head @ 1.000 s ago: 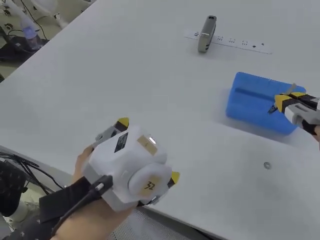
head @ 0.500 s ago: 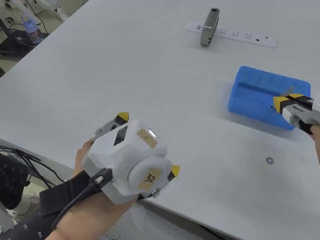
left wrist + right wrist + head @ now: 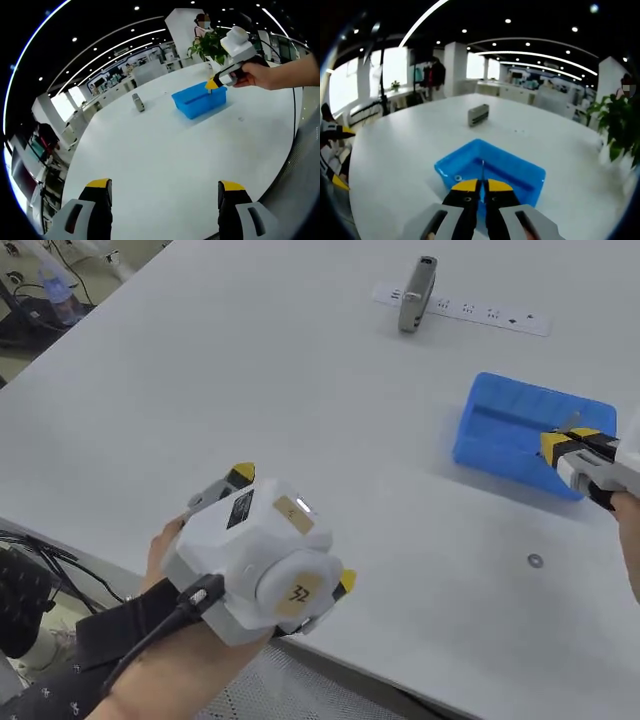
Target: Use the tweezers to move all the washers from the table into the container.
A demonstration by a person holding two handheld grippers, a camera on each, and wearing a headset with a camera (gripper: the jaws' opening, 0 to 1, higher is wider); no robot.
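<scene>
Over the near-right edge of the rectangular blue plastic container (image 3: 510, 425), the right gripper (image 3: 482, 186) is hovering, jaws pressed together and pinching the thin metal tweezers (image 3: 482, 172). The tweezers' long axis is running in line with the jaws, tip pointing forward and down into the container's hollow; can't tell whether the tip is touching the floor. One small silver washer (image 3: 457, 177) is lying inside the container, left of the tip in the right gripper view. Another flat ring washer (image 3: 535, 560) is sitting on the white table (image 3: 300, 390), on the near side of the container and apart from it. Near-left, the left gripper (image 3: 294, 528) is hanging over the near table edge, jaws spread wide, holding nothing.
</scene>
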